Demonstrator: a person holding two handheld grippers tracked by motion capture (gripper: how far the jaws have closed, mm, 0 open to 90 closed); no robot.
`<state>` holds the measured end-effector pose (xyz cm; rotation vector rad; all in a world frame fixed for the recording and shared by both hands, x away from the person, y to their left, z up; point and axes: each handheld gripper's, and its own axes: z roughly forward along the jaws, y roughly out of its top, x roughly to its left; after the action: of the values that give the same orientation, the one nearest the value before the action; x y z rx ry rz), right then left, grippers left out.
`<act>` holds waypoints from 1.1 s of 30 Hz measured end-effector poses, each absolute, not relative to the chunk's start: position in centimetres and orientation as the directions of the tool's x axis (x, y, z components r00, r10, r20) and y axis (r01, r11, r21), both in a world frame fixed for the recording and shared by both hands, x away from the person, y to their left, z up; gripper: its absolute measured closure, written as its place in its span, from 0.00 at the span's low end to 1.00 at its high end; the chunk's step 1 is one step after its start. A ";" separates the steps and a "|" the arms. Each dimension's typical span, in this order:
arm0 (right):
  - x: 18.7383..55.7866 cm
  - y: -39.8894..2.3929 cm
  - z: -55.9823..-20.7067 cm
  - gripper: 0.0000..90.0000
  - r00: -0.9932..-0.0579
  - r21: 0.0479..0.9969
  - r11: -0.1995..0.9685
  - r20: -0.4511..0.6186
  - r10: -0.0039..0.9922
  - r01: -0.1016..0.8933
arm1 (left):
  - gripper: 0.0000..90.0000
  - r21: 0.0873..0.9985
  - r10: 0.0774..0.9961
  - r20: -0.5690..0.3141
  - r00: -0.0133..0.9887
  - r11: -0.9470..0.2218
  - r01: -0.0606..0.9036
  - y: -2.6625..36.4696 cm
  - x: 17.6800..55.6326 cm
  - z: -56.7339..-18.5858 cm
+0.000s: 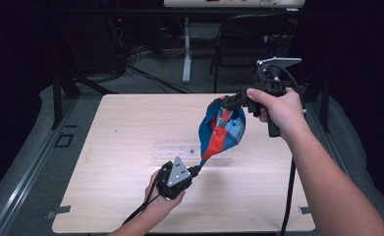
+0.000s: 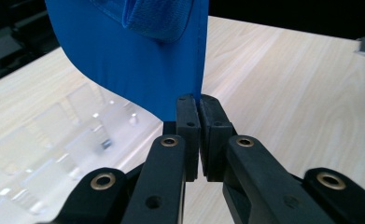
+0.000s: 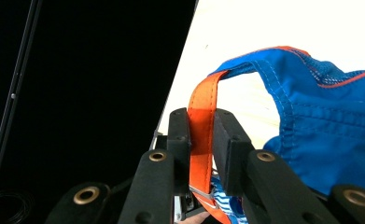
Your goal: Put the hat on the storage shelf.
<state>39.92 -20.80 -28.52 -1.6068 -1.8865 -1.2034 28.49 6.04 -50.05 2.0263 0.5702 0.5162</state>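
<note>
Gripping the blue garment's (image 1: pixel 222 132) lower tip in the clamped left tongs (image 1: pixel 197 170) just above the bench (image 1: pixel 106 196), pinching its orange strap (image 3: pixel 201 121) in the raised right tongs (image 1: pixel 227 102), pulling gently apart and avoiding the clear tray (image 1: pixel 172 150).

Two hand-held black grippers, bare forearms

Brass-ringed screws are seen on black jaws; a grey three-cornered plate tops the left gripper (image 1: pixel 198 169); black cables trail.
</note>
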 end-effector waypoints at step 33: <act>40.9 -19.3 -29.8 0.86 -0.271 0.343 -0.006 0.752 0.601 0.939 | 0.98 0.877 0.636 0.145 0.758 -0.438 0.199 9.1 31.0 -50.0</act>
<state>40.86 -19.30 -29.77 -1.5921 -1.8896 -1.1804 30.97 9.07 -49.97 2.0015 0.6293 0.5774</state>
